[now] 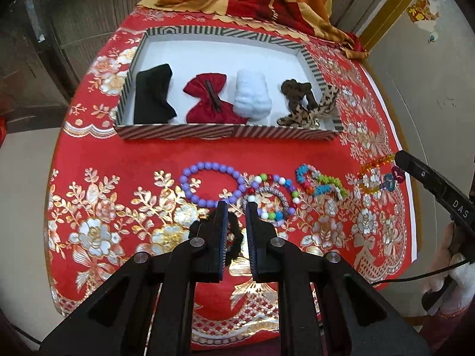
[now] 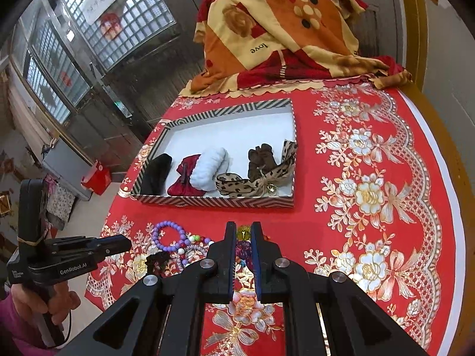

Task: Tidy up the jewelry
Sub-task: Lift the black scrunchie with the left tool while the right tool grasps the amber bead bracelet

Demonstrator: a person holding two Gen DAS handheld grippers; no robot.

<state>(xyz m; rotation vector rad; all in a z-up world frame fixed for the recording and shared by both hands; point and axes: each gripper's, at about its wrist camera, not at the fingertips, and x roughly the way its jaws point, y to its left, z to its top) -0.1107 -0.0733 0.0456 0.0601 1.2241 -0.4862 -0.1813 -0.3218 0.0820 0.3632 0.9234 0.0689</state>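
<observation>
My left gripper (image 1: 237, 207) is shut on a black scrunchie (image 1: 234, 237), which hangs from its tip (image 2: 157, 259) above the red cloth. My right gripper (image 2: 242, 227) is shut on an orange and yellow bead bracelet (image 1: 375, 163) with purple and blue charms, lifted at the right. On the cloth lie a purple bead bracelet (image 1: 213, 184), a multicoloured bead bracelet (image 1: 276, 198) and a blue and green one (image 1: 320, 184). Behind them a striped box (image 1: 225, 133) holds a black piece, a red bow (image 1: 207, 98), a white scrunchie (image 1: 252, 98), a brown scrunchie and a leopard bow (image 1: 311, 112).
A floral red tablecloth (image 2: 371, 195) covers the round table, whose edge curves close on the right. A folded orange and red blanket (image 2: 282, 29) sits at the far end behind the box. A person's hand (image 2: 56, 299) grips the left tool's handle.
</observation>
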